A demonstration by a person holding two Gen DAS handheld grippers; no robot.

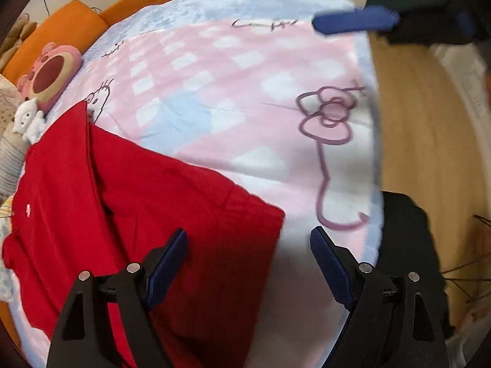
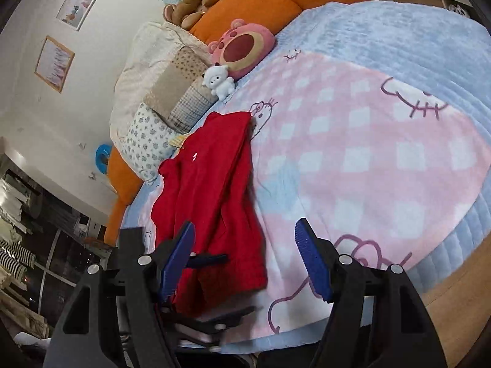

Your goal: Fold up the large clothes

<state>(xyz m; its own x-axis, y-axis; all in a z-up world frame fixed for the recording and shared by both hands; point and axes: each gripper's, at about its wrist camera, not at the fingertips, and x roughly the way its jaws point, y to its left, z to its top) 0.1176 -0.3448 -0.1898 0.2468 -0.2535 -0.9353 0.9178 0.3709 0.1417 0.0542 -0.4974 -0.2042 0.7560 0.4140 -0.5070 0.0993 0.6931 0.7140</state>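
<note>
A red garment (image 1: 138,202) lies folded lengthwise on the left side of the pink checked blanket (image 1: 245,70); it also shows in the right wrist view (image 2: 211,190). My left gripper (image 1: 248,245) is open and empty just above the garment's near right corner. My right gripper (image 2: 245,239) is open and empty above the garment's near end. The right gripper's blue finger (image 1: 356,23) shows at the top right of the left wrist view. The left gripper (image 2: 202,288) shows low in the right wrist view, by the garment's near edge.
A pink bear plush (image 2: 242,46), a small white plush (image 2: 219,82), patterned pillows (image 2: 172,98) and an orange headboard (image 2: 257,9) sit at the head of the bed. Wooden floor (image 1: 423,122) lies past the blanket's right edge.
</note>
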